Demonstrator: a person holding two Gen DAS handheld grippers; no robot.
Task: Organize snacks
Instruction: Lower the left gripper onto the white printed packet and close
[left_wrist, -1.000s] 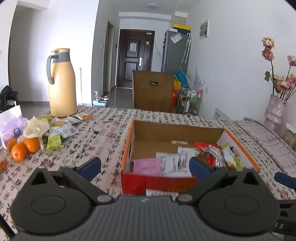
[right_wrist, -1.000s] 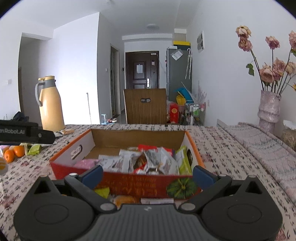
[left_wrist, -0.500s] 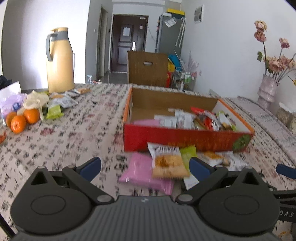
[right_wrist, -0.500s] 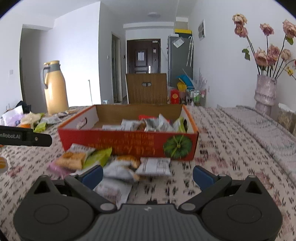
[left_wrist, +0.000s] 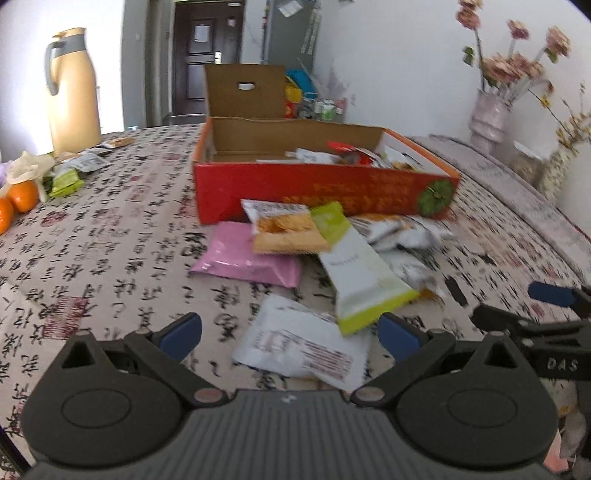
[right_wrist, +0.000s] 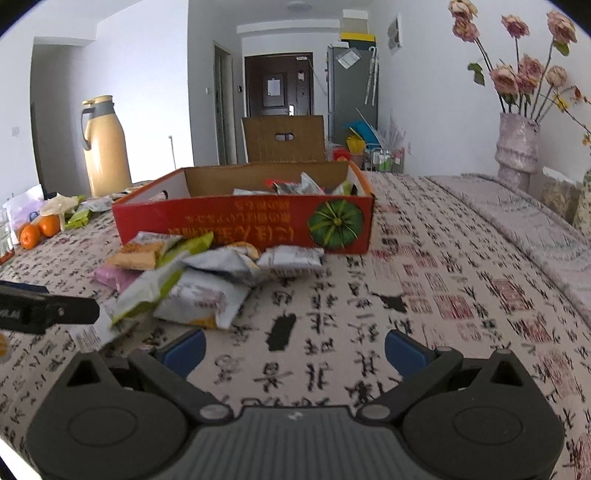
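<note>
Calligraphy-print tablecloth fills our view, and "DAS" reads on the right gripper body. Our left gripper hangs wide apart over a white packet; the right, equally spread, holds nothing. Loose snacks crowd against the red box, pumpkin picture at its corner.

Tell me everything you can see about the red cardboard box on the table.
The red cardboard box is a shallow open tray with plain brown inner walls, orange rim edging, gold lettering and a green pumpkin picture on its front. It sits flat on the patterned tablecloth, partly filled with snack packets toward its right end. Loose packets lie piled against its front wall. Neither gripper touches it.
</note>
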